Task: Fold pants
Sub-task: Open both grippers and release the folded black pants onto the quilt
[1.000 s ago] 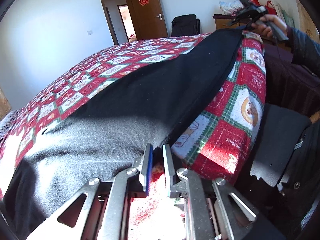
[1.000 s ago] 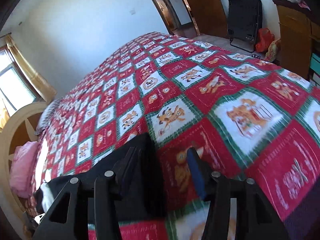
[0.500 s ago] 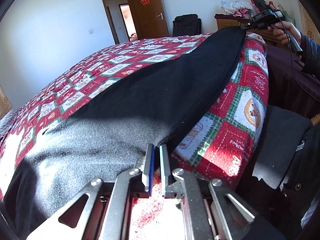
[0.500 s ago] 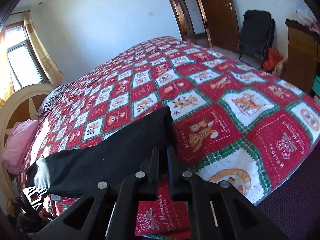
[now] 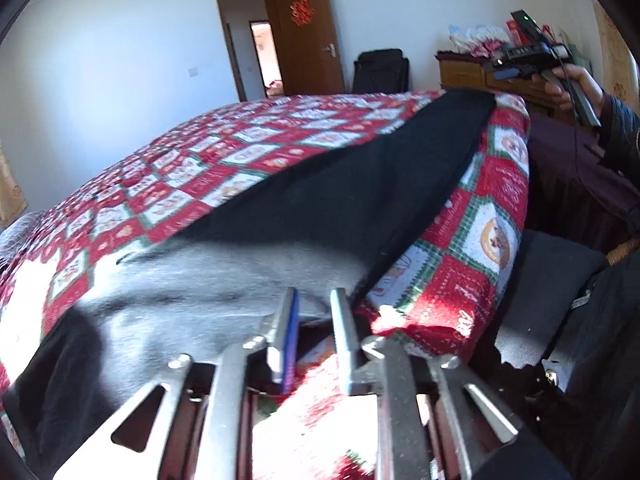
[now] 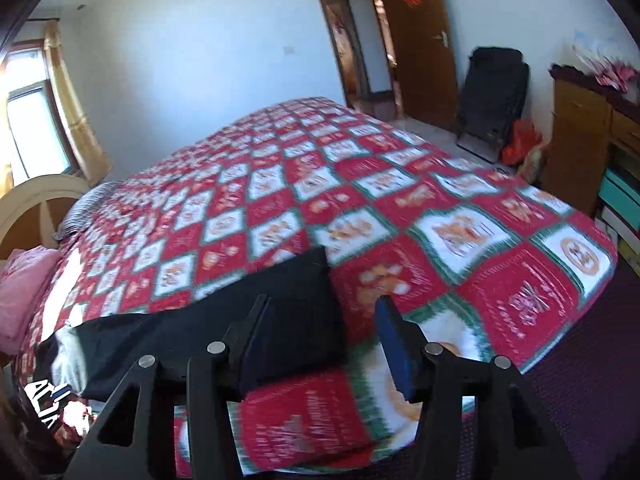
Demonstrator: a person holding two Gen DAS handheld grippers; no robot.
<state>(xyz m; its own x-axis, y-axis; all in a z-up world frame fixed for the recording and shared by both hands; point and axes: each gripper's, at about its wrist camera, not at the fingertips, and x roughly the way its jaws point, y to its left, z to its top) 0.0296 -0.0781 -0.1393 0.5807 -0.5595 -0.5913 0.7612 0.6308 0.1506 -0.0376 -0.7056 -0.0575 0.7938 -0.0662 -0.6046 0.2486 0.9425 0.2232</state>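
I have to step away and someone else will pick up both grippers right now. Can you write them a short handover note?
Left gripper: open, holding nothing, at the sunlit end of the pants near the bed's edge.
Right gripper: open, holding nothing; its left finger is over the far end of the pants, the right finger over the quilt.
Pants: laid out long and flat along the near edge of the quilt-covered bed.
Done: pants laid out straight and let go at both ends.
Left: grip the ends again and fold the pants across their length.
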